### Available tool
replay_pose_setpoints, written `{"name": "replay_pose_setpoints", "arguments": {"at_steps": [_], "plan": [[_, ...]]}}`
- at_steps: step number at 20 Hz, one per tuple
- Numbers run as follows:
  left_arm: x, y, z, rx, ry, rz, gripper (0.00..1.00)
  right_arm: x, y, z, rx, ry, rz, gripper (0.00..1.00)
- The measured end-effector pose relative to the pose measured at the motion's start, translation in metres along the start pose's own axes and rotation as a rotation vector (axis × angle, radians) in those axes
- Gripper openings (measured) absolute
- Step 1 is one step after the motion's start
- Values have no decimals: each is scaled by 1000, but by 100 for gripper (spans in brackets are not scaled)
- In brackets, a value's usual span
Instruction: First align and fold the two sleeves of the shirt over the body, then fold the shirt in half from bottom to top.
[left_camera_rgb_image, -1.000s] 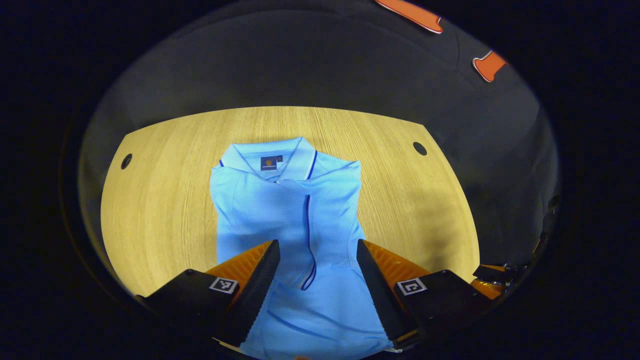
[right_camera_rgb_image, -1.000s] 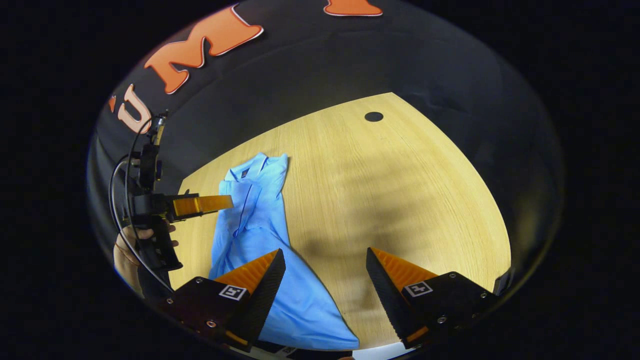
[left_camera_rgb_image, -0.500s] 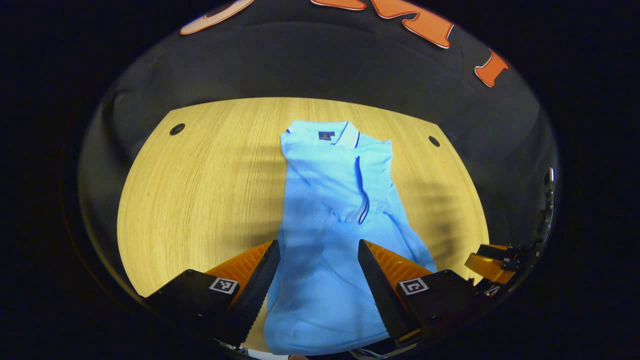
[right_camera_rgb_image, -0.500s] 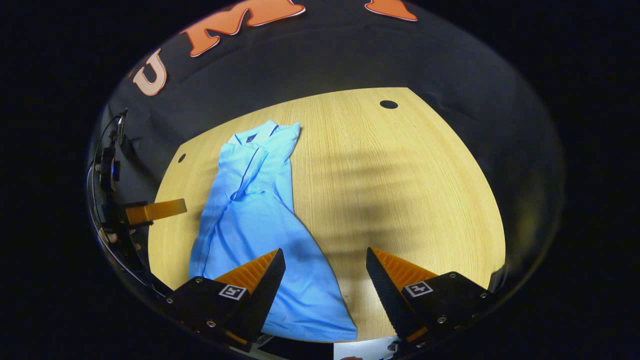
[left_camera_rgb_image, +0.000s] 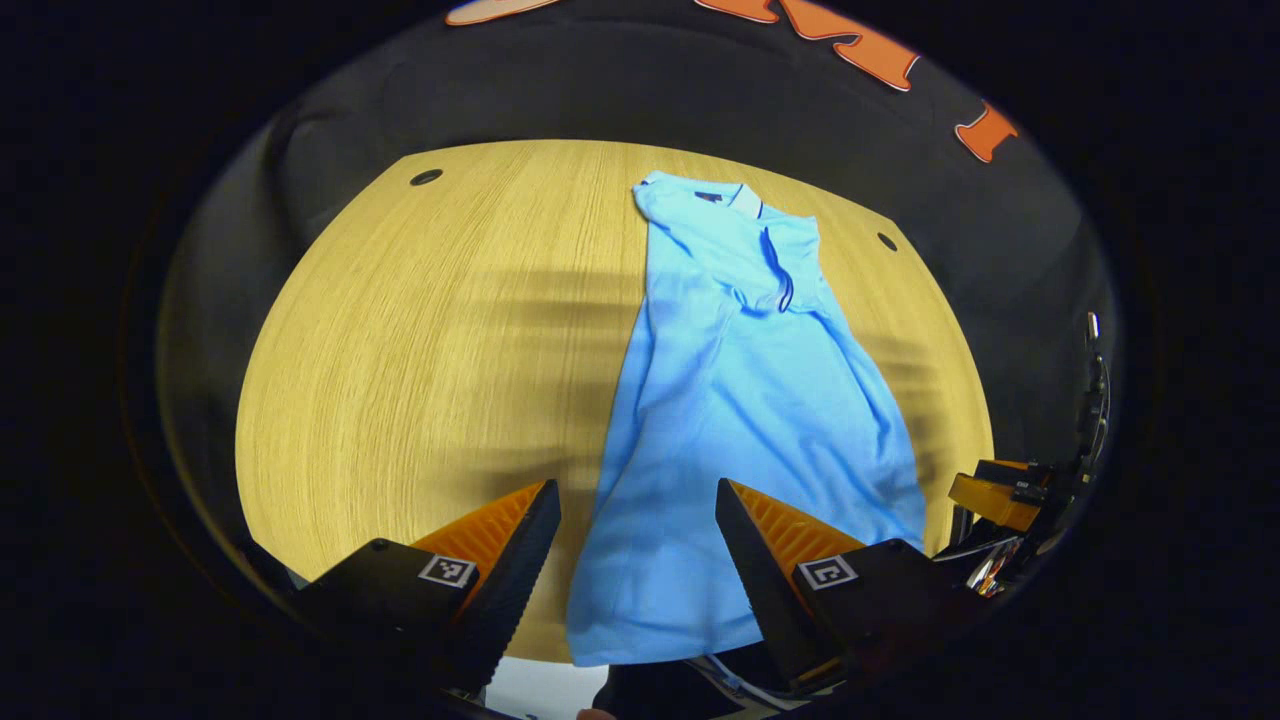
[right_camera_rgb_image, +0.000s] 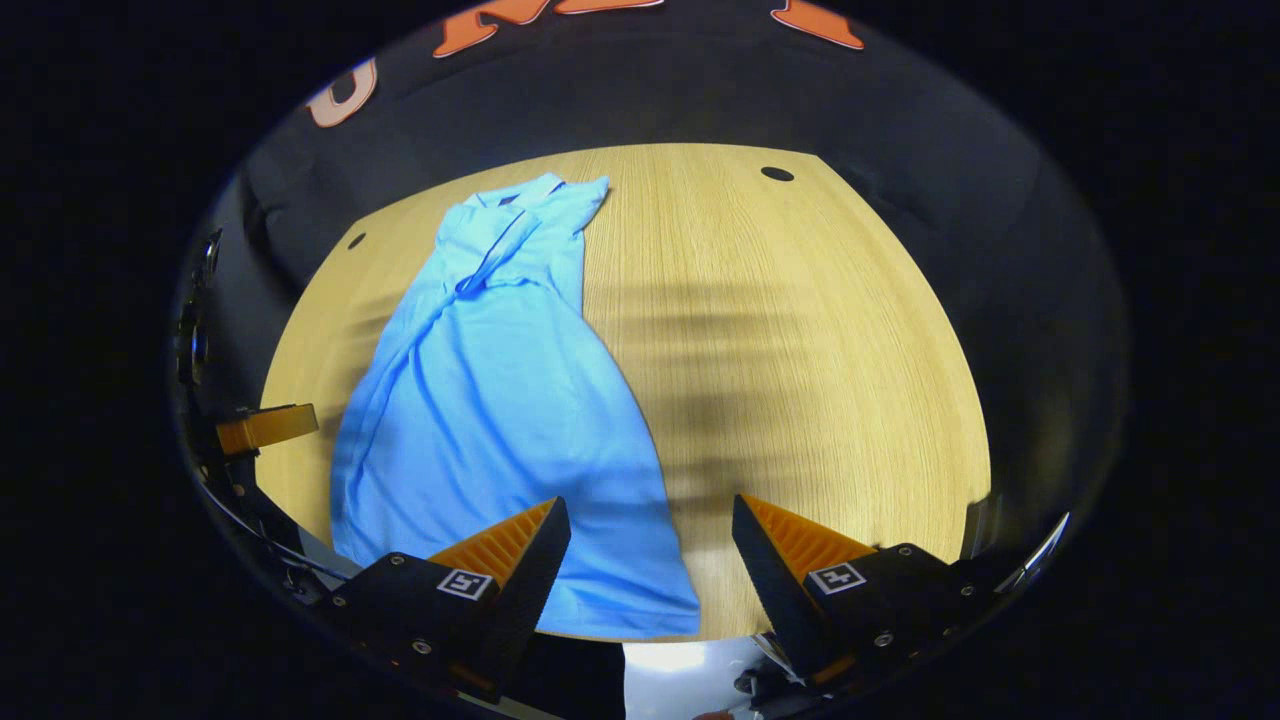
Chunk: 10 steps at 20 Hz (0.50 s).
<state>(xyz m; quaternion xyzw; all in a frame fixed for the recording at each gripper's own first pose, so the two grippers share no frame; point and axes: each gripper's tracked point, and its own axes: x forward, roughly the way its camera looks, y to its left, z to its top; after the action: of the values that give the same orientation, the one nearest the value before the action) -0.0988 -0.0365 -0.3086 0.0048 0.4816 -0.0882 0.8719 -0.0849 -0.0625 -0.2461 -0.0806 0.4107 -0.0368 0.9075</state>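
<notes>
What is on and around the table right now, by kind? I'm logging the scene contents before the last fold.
Shirts: 1, the light blue shirt lying flat on the table, sleeves folded in.
Tongs: 2, the left tongs and the right tongs, both open over the shirt's bottom hem.
Tables: 1.
Total: 4.

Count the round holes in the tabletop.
2. One hole sits at the table's far-left corner, the other hole at the far-right corner beyond the shirt. The shirt may hide more.
</notes>
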Motion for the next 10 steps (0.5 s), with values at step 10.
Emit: {"name": "replay_pose_setpoints", "arguments": {"at_steps": [10], "plan": [[-10,21,-82,-7,108,8,100,3,1,-57,-41,111,-17,99]]}}
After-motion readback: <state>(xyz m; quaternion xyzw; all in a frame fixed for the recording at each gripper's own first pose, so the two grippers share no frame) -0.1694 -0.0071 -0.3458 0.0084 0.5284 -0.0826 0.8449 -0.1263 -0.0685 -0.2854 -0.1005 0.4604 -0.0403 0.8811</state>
